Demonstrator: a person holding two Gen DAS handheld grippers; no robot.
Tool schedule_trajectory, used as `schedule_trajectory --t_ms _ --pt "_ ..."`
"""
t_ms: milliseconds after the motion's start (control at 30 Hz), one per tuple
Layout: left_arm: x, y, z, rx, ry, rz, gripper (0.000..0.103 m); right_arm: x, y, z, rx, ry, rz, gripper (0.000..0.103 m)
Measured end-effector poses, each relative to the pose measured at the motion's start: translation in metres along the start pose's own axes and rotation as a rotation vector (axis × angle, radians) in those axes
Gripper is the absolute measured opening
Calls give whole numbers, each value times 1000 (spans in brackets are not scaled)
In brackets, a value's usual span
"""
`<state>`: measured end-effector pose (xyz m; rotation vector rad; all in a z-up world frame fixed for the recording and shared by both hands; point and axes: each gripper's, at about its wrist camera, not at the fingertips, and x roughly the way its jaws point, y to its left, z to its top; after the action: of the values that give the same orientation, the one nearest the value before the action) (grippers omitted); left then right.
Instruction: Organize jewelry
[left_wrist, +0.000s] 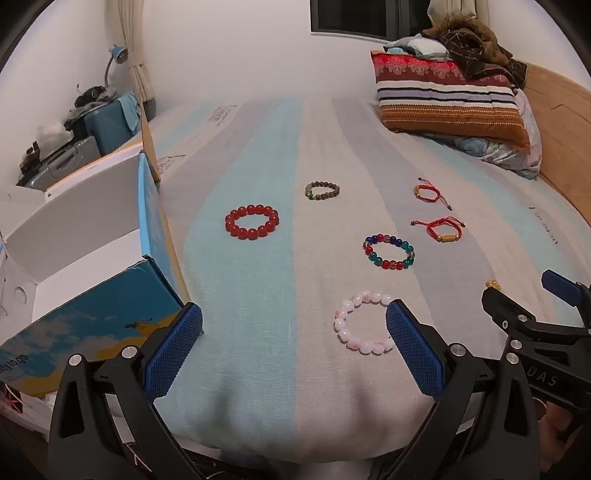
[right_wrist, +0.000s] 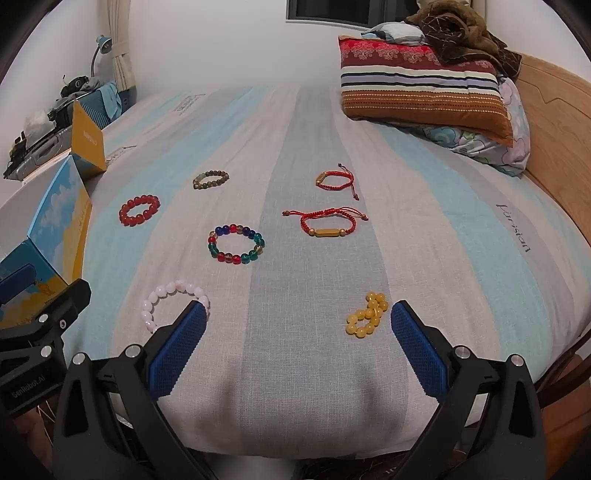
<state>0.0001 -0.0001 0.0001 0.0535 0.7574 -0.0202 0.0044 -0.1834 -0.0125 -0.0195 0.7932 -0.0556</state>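
Several bracelets lie on the striped bedsheet (left_wrist: 258, 155). A pink bead bracelet (left_wrist: 364, 322) lies just ahead of my open left gripper (left_wrist: 294, 321), by its right finger. A yellow bead bracelet (right_wrist: 366, 314) lies just inside the right finger of my open right gripper (right_wrist: 298, 320). Farther off are a multicolour bracelet (right_wrist: 236, 243), a red bead bracelet (right_wrist: 139, 209), a dark bead bracelet (right_wrist: 210, 178) and two red cord bracelets (right_wrist: 328, 223) (right_wrist: 335, 179). An open blue and white box (left_wrist: 88, 251) stands at the left. Both grippers are empty.
Stacked pillows (right_wrist: 424, 88) with a brown blanket sit at the far right by the wooden headboard (right_wrist: 554, 122). Suitcases and clutter (left_wrist: 85, 125) and a blue lamp (left_wrist: 118, 55) stand beyond the bed's left side. The bed's near edge drops off below the grippers.
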Motion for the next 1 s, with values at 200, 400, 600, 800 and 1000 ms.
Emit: schedule_trajectory --t_ms 200,400,600,800,1000 --pt "1 -1 2 -6 14 -14 97 0 0 0 -1 -1 0 96" --pt "0 4 -1 -22 -8 -9 97 0 -1 0 1 -2 0 96" --pt "-2 3 1 -18 -2 -8 97 -1 0 0 1 -2 0 96" --pt "0 4 1 -21 2 -22 97 -1 0 0 1 -2 0 96" --pt "0 3 0 -23 5 -24 97 -1 0 0 1 -2 0 96"
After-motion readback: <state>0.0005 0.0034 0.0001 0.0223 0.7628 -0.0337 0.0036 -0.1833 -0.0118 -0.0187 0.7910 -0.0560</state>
